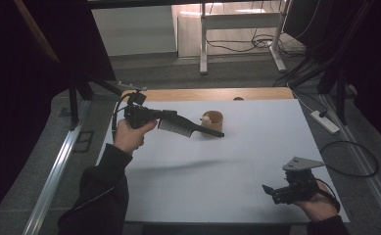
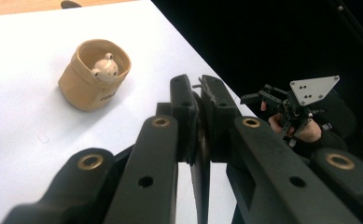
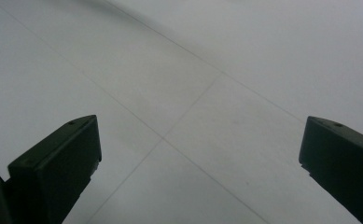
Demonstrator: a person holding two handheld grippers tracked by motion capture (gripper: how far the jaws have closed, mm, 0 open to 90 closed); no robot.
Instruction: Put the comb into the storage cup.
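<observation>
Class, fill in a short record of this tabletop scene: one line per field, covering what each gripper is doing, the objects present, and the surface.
Left gripper: shut on the black comb, held above the table
Comb direction: handle points toward the tan holder
Holder contents: small bear figure inside, upright on the table
Right gripper: open, nothing between its jaws, low over the near right part of the table
Surface: white table

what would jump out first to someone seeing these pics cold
First, the black comb held in the air over the white table, clamped in the left gripper at the far left. Just behind it stands a small tan pouch with a little bear figure peeking out. The right gripper hangs open at the near right corner, holding nothing.
</observation>
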